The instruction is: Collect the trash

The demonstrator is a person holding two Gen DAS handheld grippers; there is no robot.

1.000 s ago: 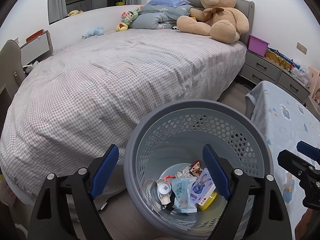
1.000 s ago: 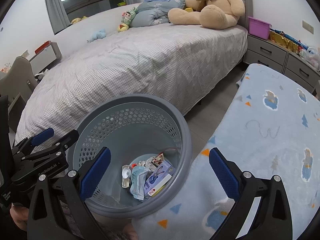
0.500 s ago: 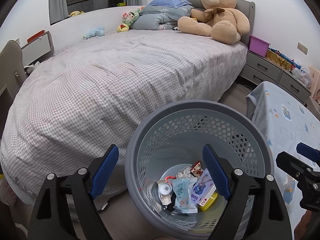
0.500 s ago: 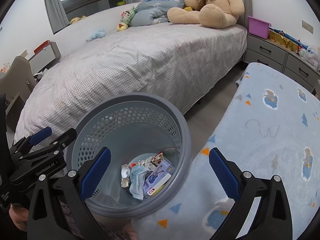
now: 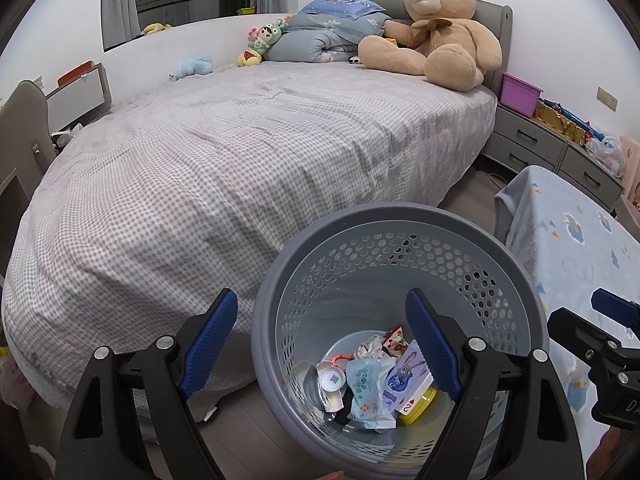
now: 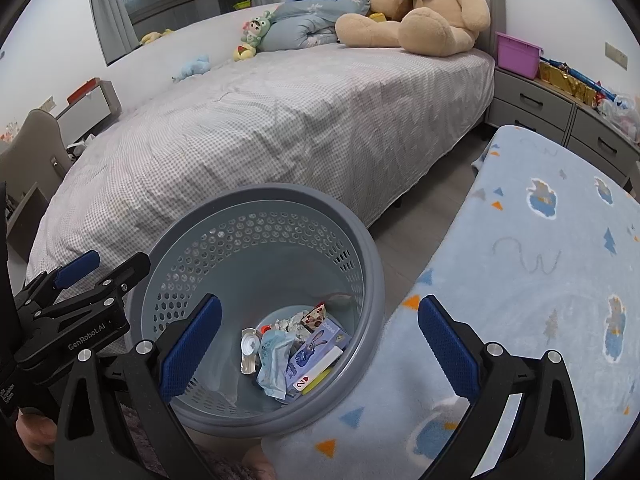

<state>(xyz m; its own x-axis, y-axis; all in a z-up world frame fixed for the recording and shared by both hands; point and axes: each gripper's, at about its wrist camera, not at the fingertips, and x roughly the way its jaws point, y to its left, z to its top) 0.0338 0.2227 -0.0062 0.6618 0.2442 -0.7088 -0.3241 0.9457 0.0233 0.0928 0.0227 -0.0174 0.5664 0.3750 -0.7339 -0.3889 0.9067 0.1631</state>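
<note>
Bedroom, one bed (image 5: 248, 152), one bin (image 5: 400, 272) (trash inside), left gripper (image 5: 324, 340) and right gripper (image 6: 320, 336) both wide, empty

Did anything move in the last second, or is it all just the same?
Almost nothing moved. The left gripper and right gripper both hang open and empty above the grey trash basket, and the view only drifted a tiny bit. The wrappers and card box lie in the basket's bottom as before, and the teddy bear sits on the bed unchanged.
</note>
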